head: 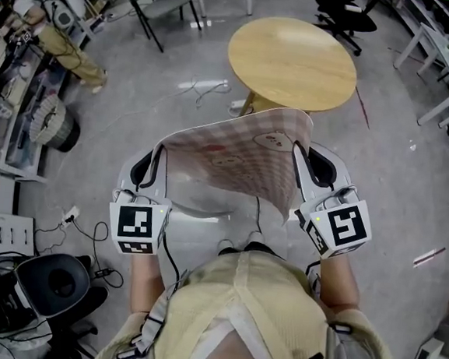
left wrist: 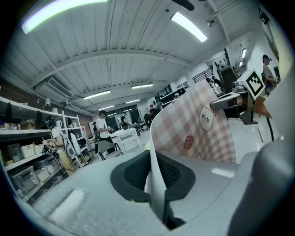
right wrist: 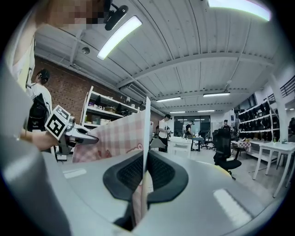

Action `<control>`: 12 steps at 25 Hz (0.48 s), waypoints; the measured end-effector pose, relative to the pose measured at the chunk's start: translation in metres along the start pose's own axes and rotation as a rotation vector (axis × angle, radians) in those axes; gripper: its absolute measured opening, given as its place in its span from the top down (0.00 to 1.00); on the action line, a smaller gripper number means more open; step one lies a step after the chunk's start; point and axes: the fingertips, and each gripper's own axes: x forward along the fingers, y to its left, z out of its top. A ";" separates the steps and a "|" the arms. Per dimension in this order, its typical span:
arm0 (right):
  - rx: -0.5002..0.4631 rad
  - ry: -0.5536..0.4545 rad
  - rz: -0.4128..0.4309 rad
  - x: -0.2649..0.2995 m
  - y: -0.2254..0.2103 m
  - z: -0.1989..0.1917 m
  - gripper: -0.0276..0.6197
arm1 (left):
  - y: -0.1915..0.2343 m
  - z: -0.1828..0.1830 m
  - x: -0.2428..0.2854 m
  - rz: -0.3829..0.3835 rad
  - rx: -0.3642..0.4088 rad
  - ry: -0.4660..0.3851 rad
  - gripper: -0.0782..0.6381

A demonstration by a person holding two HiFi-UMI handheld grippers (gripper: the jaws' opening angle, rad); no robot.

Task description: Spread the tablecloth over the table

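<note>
Nearest, at the person's chest, two hand-held grippers are raised side by side. On the left gripper point(head: 150, 168), the fingers point(left wrist: 133, 174) are shut tight on one side edge of a pink checked tablecloth point(head: 238, 156). On the right gripper point(head: 310, 160), the fingers point(right wrist: 161, 173) pinch the opposite edge in the same way, with only the thin cloth between them.

With the grippers set apart, the cloth is pulled into an open, gently arched sheet, likely so it can go down flat rather than bunched. Printed with small bears and strawberries, it hangs in the air above the grey floor point(head: 411, 191). Its far edge is near the round wooden surface point(head: 292, 62) but not on it. That surface shows bare wood all over. Farther off stand a grey chair point(head: 165, 5) and a black office chair point(head: 344, 13).
</note>
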 end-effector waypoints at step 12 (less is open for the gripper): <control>0.019 -0.025 0.009 0.013 -0.044 -0.004 0.94 | -0.011 0.021 0.048 0.012 0.134 0.043 0.88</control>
